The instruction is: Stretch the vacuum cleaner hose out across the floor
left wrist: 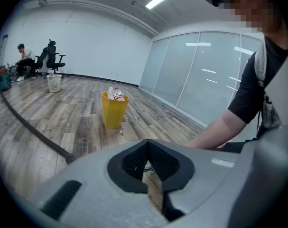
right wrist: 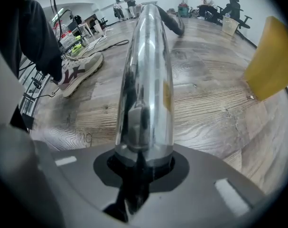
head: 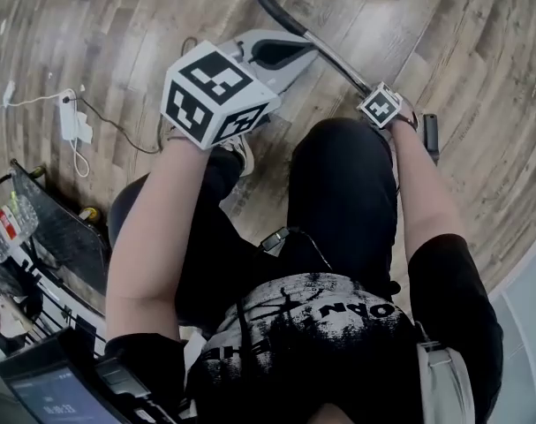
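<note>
The right gripper (right wrist: 141, 171) is clamped on the near end of a chrome wand (right wrist: 146, 80), which runs straight out ahead of its jaws and low over the wooden floor (right wrist: 215, 103). At the wand's far end the black hose (right wrist: 171, 22) begins and trails off further ahead. Holding the rigid wand rather than the soft hose likely gives a firm handle for dragging the line straight. To this gripper's left sits the person's shoe (right wrist: 79, 70), and to its right stands a yellow bin (right wrist: 272, 61).

The left gripper (left wrist: 152, 172) is pressed shut with nothing between its jaws, held up and clear of the work. Beyond and left of its tips, the hose (left wrist: 30, 127) lies along the floor in a long, gently curved line, so some slack probably remains to pull out.
</note>
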